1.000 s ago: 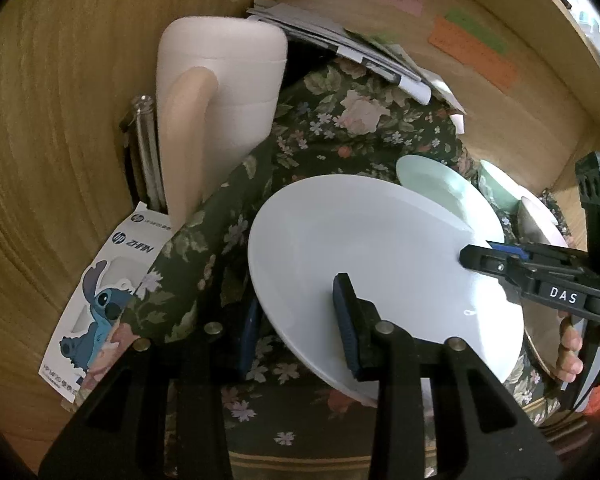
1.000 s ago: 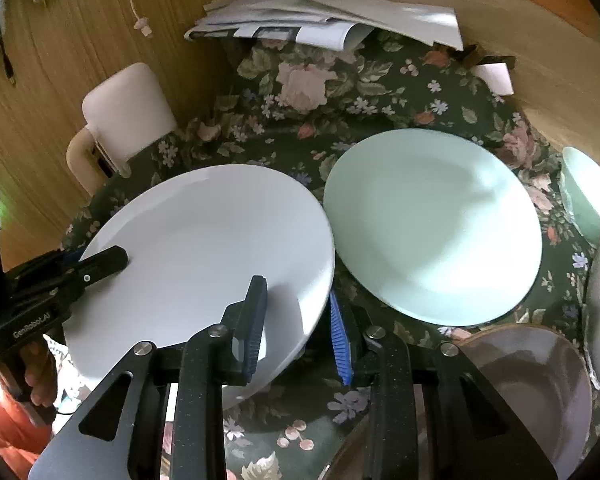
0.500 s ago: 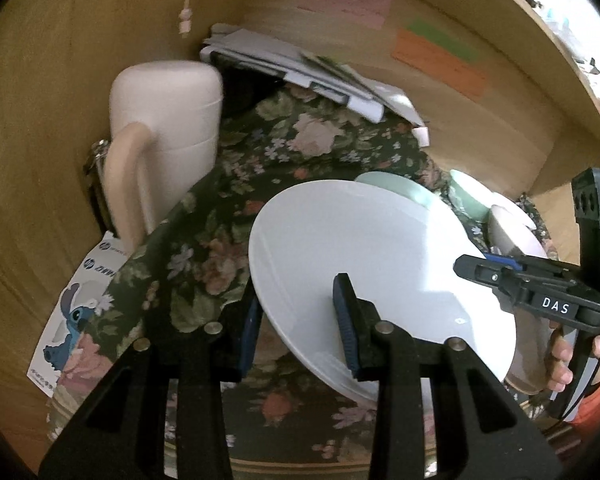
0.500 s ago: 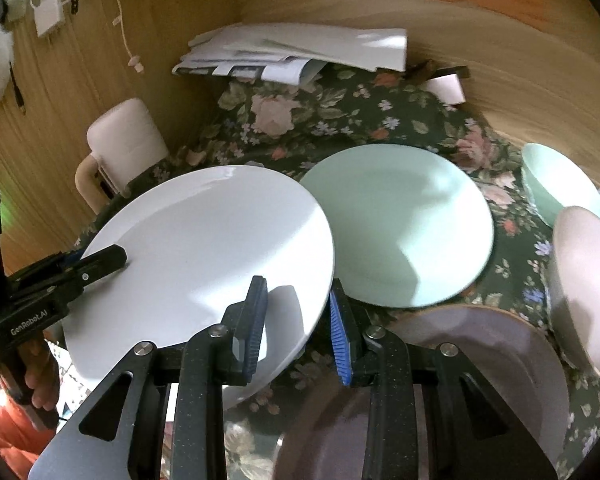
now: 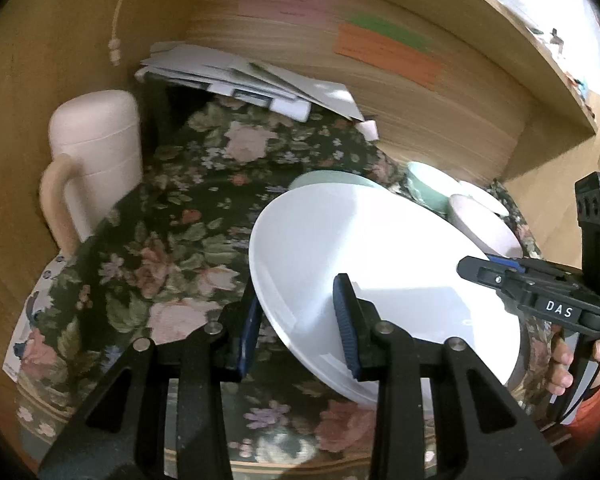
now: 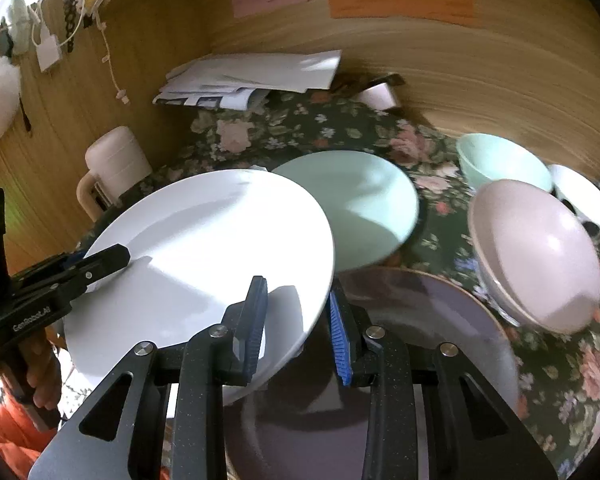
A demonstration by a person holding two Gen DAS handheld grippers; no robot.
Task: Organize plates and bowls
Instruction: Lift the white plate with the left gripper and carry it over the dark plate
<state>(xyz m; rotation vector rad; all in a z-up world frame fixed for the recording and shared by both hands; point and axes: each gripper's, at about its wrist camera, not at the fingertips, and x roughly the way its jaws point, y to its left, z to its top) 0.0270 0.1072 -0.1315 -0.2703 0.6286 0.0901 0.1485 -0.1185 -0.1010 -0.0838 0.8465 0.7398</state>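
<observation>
Since 1.0 s ago the white plate (image 5: 364, 264) has come up off the floral cloth (image 5: 172, 240) and shifted toward the person's right, so it now overlaps the mint plate (image 5: 328, 178) and the grey-lilac plate below it.

Left wrist view: the left tool (image 5: 298, 320) has its 2 blue-padded fingers astride the near-left rim of the white plate, 1 pad under the rim and 1 on the upper face, clamped on it. The plate is tilted, its left edge higher. The right tool (image 5: 476, 270) reaches in from the right edge and pinches the opposite rim; a hand (image 5: 568, 364) wraps its grip, fingers curled, with an orange sleeve below. A cream mug (image 5: 96, 164) with a handle stands at the left on the counter, and papers (image 5: 252, 84) are stacked at the back against the wood wall.

Right wrist view: the right tool (image 6: 298, 320) straddles the right rim of the white plate (image 6: 204, 256), closed on it. The left tool (image 6: 112, 258) grips the far-left rim. The plate hangs above the grey-lilac plate (image 6: 432, 320), and its far edge covers part of the mint plate (image 6: 364, 204). A pink bowl (image 6: 540, 256) lies tilted to the right, with a mint bowl (image 6: 496, 160) and a white bowl (image 6: 584, 196) behind it.
</observation>
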